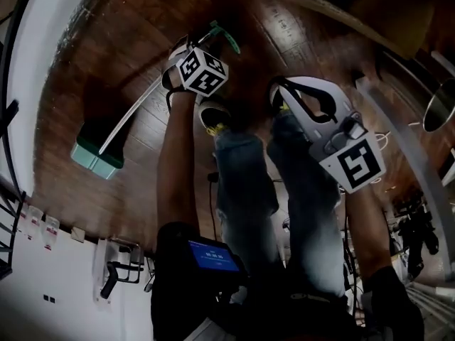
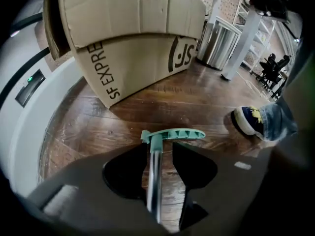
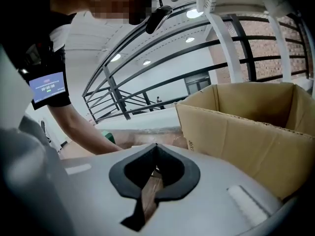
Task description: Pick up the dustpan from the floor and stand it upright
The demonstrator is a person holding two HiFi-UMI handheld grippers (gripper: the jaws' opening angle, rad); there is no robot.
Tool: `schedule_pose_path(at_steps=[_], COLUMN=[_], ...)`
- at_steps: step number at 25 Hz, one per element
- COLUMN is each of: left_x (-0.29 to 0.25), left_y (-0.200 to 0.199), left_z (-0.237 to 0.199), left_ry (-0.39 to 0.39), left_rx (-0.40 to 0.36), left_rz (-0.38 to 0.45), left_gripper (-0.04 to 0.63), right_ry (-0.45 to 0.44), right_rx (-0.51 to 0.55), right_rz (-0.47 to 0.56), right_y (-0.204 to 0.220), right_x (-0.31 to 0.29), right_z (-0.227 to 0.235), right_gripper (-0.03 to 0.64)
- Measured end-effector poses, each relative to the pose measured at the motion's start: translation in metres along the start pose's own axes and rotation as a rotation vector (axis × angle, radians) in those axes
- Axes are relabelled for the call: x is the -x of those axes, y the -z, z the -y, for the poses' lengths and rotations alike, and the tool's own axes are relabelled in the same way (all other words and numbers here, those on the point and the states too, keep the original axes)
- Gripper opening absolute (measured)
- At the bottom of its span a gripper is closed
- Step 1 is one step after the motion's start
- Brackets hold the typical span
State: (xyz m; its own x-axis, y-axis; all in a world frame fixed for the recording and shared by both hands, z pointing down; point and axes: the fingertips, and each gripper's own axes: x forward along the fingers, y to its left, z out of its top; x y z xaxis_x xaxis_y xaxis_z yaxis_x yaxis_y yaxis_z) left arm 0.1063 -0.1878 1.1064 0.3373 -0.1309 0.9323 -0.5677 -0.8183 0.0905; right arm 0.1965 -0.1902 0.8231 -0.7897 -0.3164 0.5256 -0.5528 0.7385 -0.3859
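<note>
The dustpan lies flat on the wooden floor. Its green pan [image 1: 94, 156] is at the left, and its metal shaft [image 1: 135, 116] runs up and right to a green grip [image 1: 223, 35]. My left gripper [image 1: 190, 47] is down over the shaft's upper end. In the left gripper view the shaft [image 2: 154, 181] runs between the left gripper's [image 2: 160, 149] open jaws, close by the left one, with the green grip [image 2: 173, 134] just past the tips. My right gripper [image 1: 283, 94] hangs over the person's legs, and in the right gripper view this gripper [image 3: 156, 154] is shut on nothing.
A large printed cardboard box [image 2: 133, 48] stands just beyond the grip; its open top shows in the right gripper view [image 3: 246, 122]. The person's shoes [image 1: 213, 116] are beside the shaft. A white curved wall [image 2: 24, 107] bounds the floor at the left. A metal bin [image 2: 219, 45] stands further back.
</note>
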Motion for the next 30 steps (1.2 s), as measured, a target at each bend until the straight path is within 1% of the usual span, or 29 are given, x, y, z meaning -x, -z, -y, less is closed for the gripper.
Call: schedule_pose_path(at_steps=[2, 5, 7, 9, 11, 13, 15, 18, 22, 26, 30], left_x=[-0.008, -0.013, -0.020, -0.026, -0.028, -0.022, -0.002, 0.058, 0.165, 0.291, 0.405], left_y=[0.003, -0.003, -0.003, 0.001, 0.005, 0.002, -0.011, -0.030, -0.055, -0.077, -0.089], left_z=[-0.004, -0.007, -0.006, -0.003, -0.001, 0.002, 0.002, -0.003, -0.019, -0.029, -0.029], left_ry=[-0.011, -0.015, -0.010, -0.007, -0.011, -0.018, -0.033, -0.061, -0.129, -0.213, -0.285], left_rx=[0.003, 0.017, 0.008, -0.006, -0.015, -0.016, -0.014, 0.009, 0.044, 0.071, 0.102], left_rz=[-0.029, -0.032, -0.038, -0.050, -0.062, -0.062, -0.042, 0.017, 0.129, 0.254, 0.373], left_gripper=[0.183, 0.174, 0.166, 0.125, 0.114, 0.112, 0.111, 0.112, 0.114, 0.114, 0.114], right_ry=[-0.001, 0.002, 0.001, -0.003, -0.007, -0.013, -0.015, -0.015, -0.035, -0.086, -0.142], right_rx=[0.003, 0.006, 0.006, 0.005, 0.004, 0.004, 0.007, -0.002, -0.009, 0.042, 0.098], right_rz=[-0.005, -0.010, -0.008, -0.006, -0.001, 0.018, 0.044, 0.091, 0.146, 0.195, 0.219], right_y=[0.002, 0.003, 0.004, 0.004, 0.000, -0.010, -0.028, -0.066, -0.126, -0.198, -0.265], right_x=[0.003, 0.010, 0.008, 0.003, 0.002, 0.007, 0.016, 0.031, 0.050, 0.071, 0.086], right_z=[0.000, 0.003, 0.004, 0.002, -0.001, -0.003, -0.006, -0.022, -0.053, -0.098, -0.153], right_gripper=[0.005, 0.005, 0.005, 0.005, 0.005, 0.005, 0.005, 0.005, 0.005, 0.005, 0.005])
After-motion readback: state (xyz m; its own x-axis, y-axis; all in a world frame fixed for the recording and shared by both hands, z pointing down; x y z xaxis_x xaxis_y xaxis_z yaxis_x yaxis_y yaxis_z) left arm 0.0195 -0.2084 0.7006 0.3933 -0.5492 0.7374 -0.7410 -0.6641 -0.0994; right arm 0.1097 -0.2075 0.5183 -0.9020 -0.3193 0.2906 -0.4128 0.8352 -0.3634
